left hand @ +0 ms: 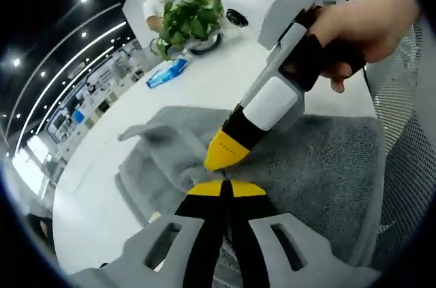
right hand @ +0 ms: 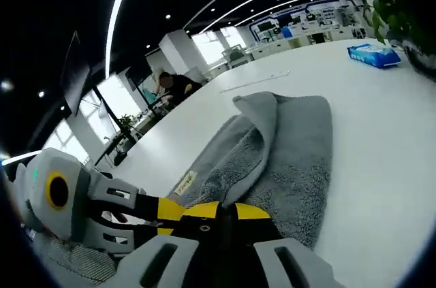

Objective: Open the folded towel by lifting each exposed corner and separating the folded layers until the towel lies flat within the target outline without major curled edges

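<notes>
White desk (left hand: 225,77); grey towel (left hand: 320,165) spread on it, partly folded, one layer bunched up. Left hand-held gripper (left hand: 225,188) pressed together on towel; right hand-held gripper (left hand: 221,154) alongside, tips closed on a fold. Potted plant (left hand: 187,19), blue packet (left hand: 165,73) beyond
</notes>
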